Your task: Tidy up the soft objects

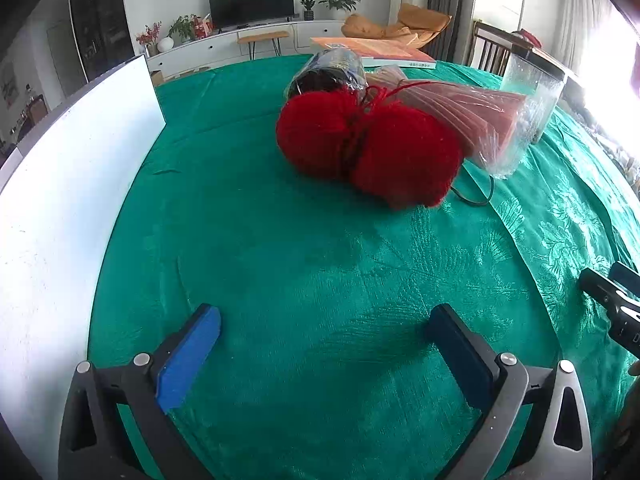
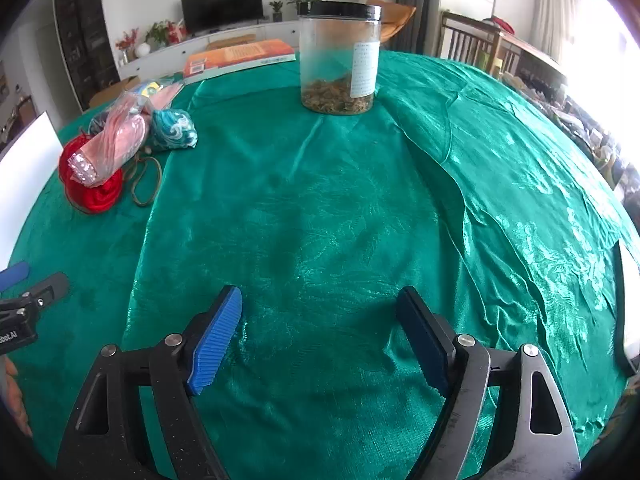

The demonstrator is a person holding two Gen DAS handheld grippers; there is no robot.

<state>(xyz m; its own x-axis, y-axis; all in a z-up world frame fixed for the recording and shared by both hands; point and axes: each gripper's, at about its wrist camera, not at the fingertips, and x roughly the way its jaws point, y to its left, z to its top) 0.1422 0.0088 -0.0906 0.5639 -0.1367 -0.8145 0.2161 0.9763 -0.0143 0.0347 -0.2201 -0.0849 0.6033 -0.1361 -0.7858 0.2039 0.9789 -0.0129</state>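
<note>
Behind red yarn [image 1: 368, 152] a dark roll [image 1: 328, 74] half hidden, both claws released, empty.

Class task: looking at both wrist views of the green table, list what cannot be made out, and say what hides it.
- Dark yarn roll, left wrist view: mostly hidden behind the red yarn.
- Jar, left wrist view: base hidden by the pink packet.
- Jar label, right wrist view: print too small to read.
- Book, right wrist view: cover text too small.
</note>
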